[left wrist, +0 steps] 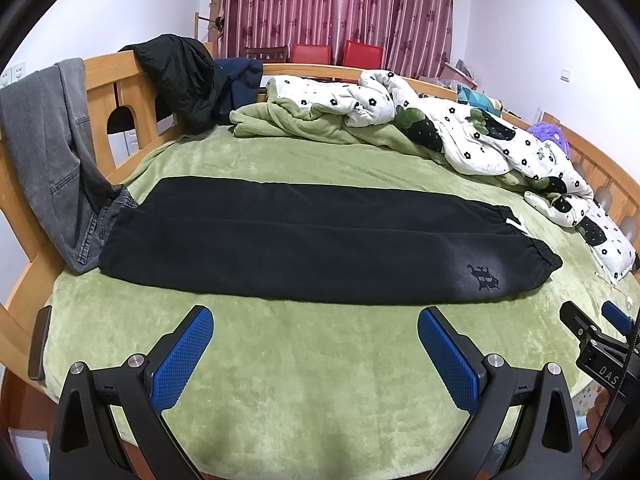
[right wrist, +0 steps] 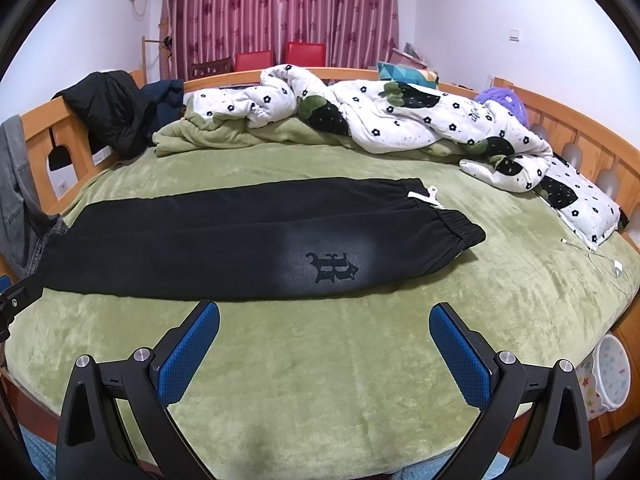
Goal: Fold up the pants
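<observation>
The black sweatpants [left wrist: 320, 240] lie flat across the green plush blanket [left wrist: 320, 360], legs folded one over the other, waistband with its white drawstring [right wrist: 426, 196] to the right. Both claws hover apart from the pants' near edge: the left gripper [left wrist: 316, 322] and right gripper [right wrist: 324, 316] each spread wide, holding nothing. Behind lie a flowered quilt [right wrist: 400, 120], wooden bed rail [left wrist: 120, 92], grey jeans [left wrist: 48, 152] and maroon curtains [left wrist: 332, 8].
</observation>
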Demonstrator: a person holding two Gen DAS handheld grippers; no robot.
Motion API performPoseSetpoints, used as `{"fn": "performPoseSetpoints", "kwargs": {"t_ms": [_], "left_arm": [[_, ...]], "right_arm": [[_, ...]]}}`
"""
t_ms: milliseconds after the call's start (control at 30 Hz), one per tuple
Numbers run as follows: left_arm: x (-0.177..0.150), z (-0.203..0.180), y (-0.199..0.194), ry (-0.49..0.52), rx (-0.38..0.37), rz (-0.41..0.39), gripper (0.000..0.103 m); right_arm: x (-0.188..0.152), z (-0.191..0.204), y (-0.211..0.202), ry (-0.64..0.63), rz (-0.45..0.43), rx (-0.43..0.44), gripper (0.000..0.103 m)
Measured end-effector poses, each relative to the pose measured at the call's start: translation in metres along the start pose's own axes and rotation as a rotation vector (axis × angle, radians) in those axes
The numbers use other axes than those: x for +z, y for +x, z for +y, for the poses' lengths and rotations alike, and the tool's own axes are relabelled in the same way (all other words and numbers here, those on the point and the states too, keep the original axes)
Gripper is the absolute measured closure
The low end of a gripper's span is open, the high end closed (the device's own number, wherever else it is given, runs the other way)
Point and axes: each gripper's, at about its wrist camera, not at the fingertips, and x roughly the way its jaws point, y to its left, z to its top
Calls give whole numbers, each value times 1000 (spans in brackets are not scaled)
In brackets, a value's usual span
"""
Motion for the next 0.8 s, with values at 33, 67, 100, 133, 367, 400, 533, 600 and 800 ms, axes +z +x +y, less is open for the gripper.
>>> {"fn": "performPoseSetpoints", "kwargs": {"t_ms": [33, 67, 100, 133, 367, 400, 533, 600, 800], "left_arm": [[0, 1, 3, -6, 3, 4, 0], [1, 3, 7, -15, 8, 12, 0], [1, 5, 12, -17, 0, 12, 0], [0, 6, 15, -12, -9, 5, 0], [-14, 34, 70, -47, -44, 65, 0], [-16, 41, 80, -59, -39, 75, 0], [-24, 69, 124, -119, 4, 148, 1], [-24, 84, 140, -178, -4, 190, 4], [-25, 131, 186, -347, -13, 258, 12]], "right_arm": [[0, -1, 1, 10, 0, 5, 0], [0, -3, 2, 15, -1, 10, 0], [-1, -5, 4, 22, -3, 19, 0], [-3, -7, 6, 28, -10, 28, 0], [-15, -15, 43, 61, 25, 68, 0], [-17, -16, 48, 71, 29, 65, 0], [-28, -20, 77, 78, 95, 126, 1], [-32, -22, 92, 65, 109, 99, 3], [-15, -46, 137, 81, 170, 43, 19]]}}
